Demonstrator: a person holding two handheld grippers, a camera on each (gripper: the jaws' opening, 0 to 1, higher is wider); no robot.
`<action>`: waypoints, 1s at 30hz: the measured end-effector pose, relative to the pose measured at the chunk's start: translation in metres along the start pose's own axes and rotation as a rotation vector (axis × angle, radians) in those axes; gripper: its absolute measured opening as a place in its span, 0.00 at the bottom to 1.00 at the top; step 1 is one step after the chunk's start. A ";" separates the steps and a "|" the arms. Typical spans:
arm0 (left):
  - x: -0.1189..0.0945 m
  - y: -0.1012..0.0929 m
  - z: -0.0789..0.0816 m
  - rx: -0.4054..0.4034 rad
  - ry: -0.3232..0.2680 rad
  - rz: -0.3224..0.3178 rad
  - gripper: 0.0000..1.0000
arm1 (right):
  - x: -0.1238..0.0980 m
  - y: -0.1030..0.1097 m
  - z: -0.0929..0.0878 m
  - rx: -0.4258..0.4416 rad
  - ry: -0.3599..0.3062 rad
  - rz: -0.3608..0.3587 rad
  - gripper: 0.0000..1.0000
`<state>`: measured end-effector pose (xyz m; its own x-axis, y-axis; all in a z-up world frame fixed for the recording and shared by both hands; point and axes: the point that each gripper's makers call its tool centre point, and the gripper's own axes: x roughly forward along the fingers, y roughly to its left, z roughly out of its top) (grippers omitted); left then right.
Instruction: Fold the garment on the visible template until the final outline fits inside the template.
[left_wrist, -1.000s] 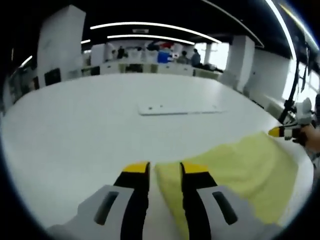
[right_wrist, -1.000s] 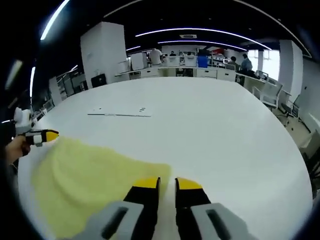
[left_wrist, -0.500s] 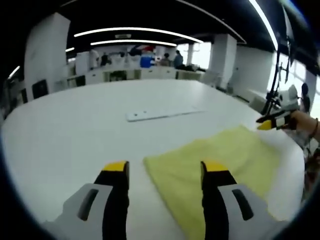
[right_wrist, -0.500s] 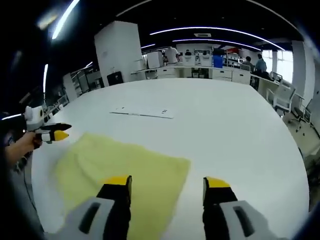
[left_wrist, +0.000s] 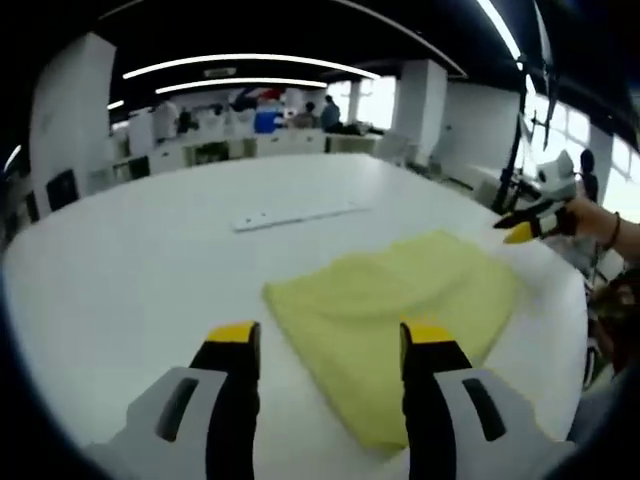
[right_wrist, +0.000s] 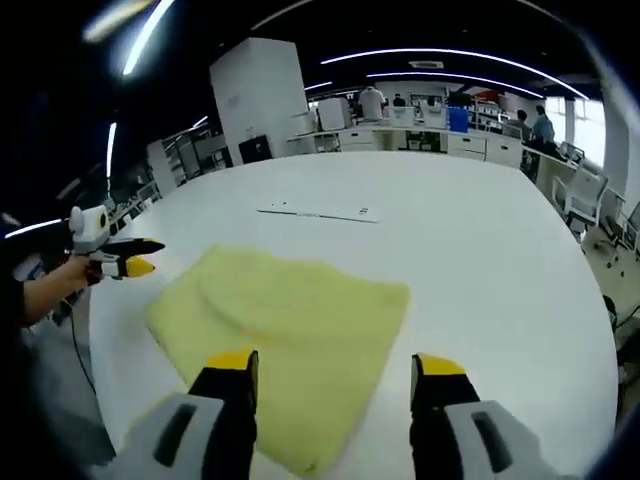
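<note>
A folded pale yellow garment (left_wrist: 400, 300) lies flat on the white table (left_wrist: 150, 260); in the right gripper view the garment (right_wrist: 290, 320) sits just beyond my jaws. My left gripper (left_wrist: 330, 335) is open and raised above the garment's near corner, holding nothing. My right gripper (right_wrist: 338, 365) is open too, lifted over the garment's near edge. The right gripper (left_wrist: 528, 228) appears at the right of the left gripper view, held in a hand. The left gripper (right_wrist: 125, 262) appears at the left of the right gripper view, off the garment's far corner.
A thin white strip (left_wrist: 292, 212) with small holes lies flat on the table beyond the garment, seen also as the strip (right_wrist: 320, 212) in the right gripper view. Desks, chairs and people stand far behind. The table edge (right_wrist: 590, 300) curves at the right.
Both grippers went from nearly shut at the garment's edges to open, letting the cloth go, and have pulled back and up. The garment now lies flat.
</note>
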<state>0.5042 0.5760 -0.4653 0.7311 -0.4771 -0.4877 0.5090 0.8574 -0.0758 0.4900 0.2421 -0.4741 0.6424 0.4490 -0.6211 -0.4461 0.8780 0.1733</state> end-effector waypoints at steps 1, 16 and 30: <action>-0.002 0.000 -0.002 0.002 0.003 0.000 0.52 | -0.002 0.001 -0.001 0.002 -0.003 0.004 0.61; -0.030 -0.015 -0.044 -0.031 0.049 -0.020 0.45 | -0.024 0.015 -0.052 0.050 0.044 0.047 0.56; -0.037 -0.022 -0.072 -0.060 0.101 -0.028 0.36 | -0.028 0.018 -0.079 0.076 0.068 0.051 0.31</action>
<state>0.4335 0.5883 -0.5083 0.6658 -0.4822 -0.5694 0.4987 0.8552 -0.1410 0.4144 0.2318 -0.5140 0.5752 0.4834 -0.6599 -0.4273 0.8655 0.2615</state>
